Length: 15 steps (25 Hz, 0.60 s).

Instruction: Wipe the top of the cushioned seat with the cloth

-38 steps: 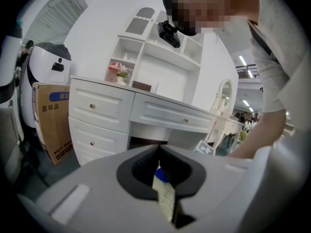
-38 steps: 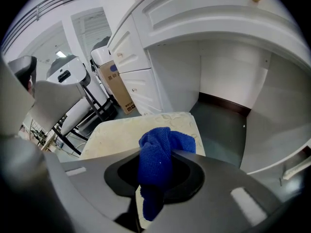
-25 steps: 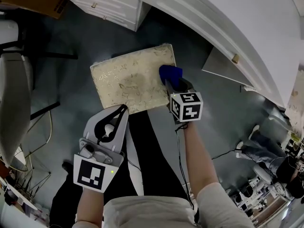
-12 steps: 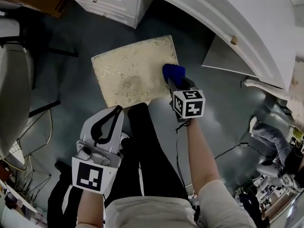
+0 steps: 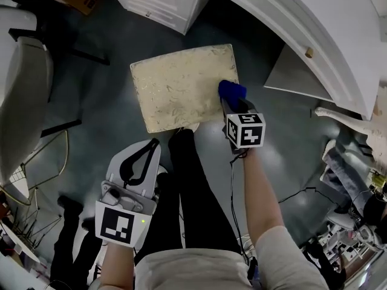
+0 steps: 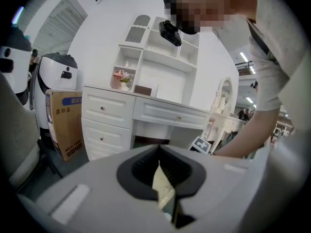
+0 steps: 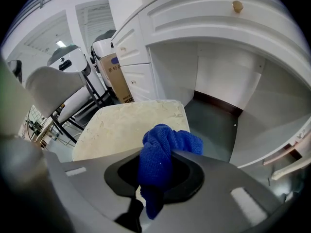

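Blue terry cloth [image 5: 231, 91] is bunched in my right gripper [image 5: 231, 103], whose jaws are clenched on it; from the head view the wad sits over the right edge of the cushioned seat [image 5: 175, 89], close to the corner nearest me, though I cannot tell whether it presses on the fabric. The seat is cream with a faint leafy pattern and stands on a dark grey floor [image 5: 109, 71], in front of a white desk [image 5: 314, 17] and a white drawer unit [image 5: 160, 5]. My black trouser leg [image 5: 193, 186] reaches up to the seat's near edge. My left gripper [image 5: 155, 144] hangs well apart from the seat, low and to the left, its jaws drawn together into a closed loop with nothing in them. In the left gripper view that gripper [image 6: 159, 150] points towards the drawers [image 6: 104, 123] and a cardboard box [image 6: 65, 125]; its tips meet, and only a sliver of the cream seat [image 6: 163, 188] shows through the loop behind them. In the right gripper view the jaws of my right gripper [image 7: 156, 165] are pinched on the cloth [image 7: 163, 147], which bulges up above them and trails down through the opening, with the seat [image 7: 126, 125] just beyond it and the desk's knee space [image 7: 218, 91] to the right.
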Tool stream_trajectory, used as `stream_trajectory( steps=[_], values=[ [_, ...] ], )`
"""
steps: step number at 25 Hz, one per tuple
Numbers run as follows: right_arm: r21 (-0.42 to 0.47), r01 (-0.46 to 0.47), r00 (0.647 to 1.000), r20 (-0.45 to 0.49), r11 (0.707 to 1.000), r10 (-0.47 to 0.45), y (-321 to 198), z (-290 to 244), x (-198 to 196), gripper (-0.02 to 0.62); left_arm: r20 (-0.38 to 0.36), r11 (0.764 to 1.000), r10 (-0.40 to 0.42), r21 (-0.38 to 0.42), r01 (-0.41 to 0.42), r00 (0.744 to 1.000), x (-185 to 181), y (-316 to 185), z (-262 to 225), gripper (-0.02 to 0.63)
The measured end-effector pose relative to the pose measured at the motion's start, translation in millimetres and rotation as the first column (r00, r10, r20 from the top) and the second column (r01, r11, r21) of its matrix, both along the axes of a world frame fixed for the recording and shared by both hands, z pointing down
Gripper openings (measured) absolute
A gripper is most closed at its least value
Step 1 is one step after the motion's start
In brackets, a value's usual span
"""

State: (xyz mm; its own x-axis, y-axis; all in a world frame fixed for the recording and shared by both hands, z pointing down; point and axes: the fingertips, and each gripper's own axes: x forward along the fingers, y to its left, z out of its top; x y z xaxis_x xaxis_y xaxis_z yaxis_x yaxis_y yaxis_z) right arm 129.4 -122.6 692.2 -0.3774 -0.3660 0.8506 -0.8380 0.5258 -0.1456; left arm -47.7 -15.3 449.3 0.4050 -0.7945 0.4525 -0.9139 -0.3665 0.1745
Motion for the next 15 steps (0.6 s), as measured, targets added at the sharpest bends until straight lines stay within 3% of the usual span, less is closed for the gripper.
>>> stream_trajectory(
  steps=[7,15],
  values=[
    [-0.014,0.035,0.999,0.033,0.999,-0.034,14,0,-33,0.078,-0.006,0.999,-0.029,-0.034,0.029,1.0,-14,20,5,0.0],
    [-0.037,0.116,0.99,0.081,0.993,-0.113,47,-1,-92,0.078,0.009,0.997,-0.079,-0.019,0.079,0.997,-37,36,-1,0.0]
  ],
)
